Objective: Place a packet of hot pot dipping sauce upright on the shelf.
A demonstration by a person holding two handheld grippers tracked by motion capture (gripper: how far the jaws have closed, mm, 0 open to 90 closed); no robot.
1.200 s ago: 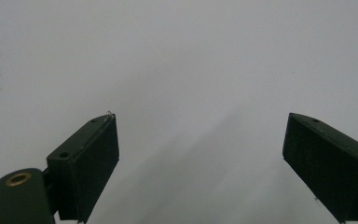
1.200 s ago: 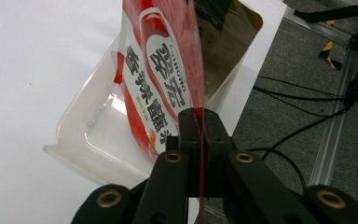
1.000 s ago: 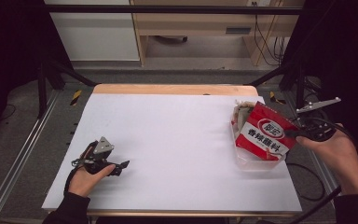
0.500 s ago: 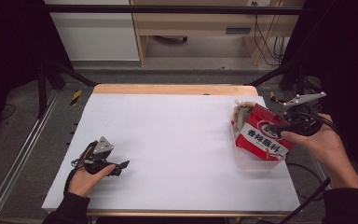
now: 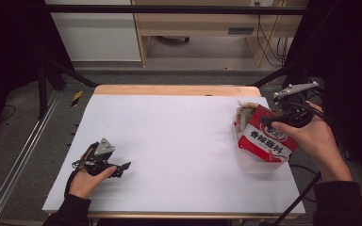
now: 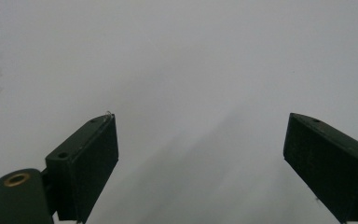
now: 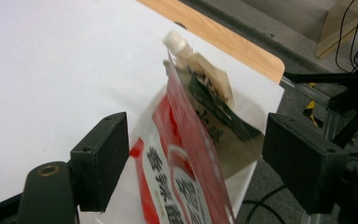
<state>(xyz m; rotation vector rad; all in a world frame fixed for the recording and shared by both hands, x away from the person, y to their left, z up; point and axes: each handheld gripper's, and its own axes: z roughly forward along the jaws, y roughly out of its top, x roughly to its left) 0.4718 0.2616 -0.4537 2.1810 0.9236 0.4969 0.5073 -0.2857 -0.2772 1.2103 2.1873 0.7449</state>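
Nearest me, at seven o'clock on the table (image 5: 179, 141), the left gripper (image 5: 122, 166) rests spread wide and empty. Farther off at three o'clock, the right gripper (image 7: 193, 154) has just been opening; the red pouch (image 5: 267, 140) stands between its jaws, let go, in the clear tub (image 5: 259, 165) beside a spouted pouch (image 7: 200, 79). Packing looks about done.

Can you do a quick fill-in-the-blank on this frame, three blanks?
1. The red packet stands in a clear ____ at the table's right edge.
2. The right gripper has its jaws ____ around the packet, pads not touching.
3. The left gripper has ____ between its jaws.

Missing words: container; open; nothing
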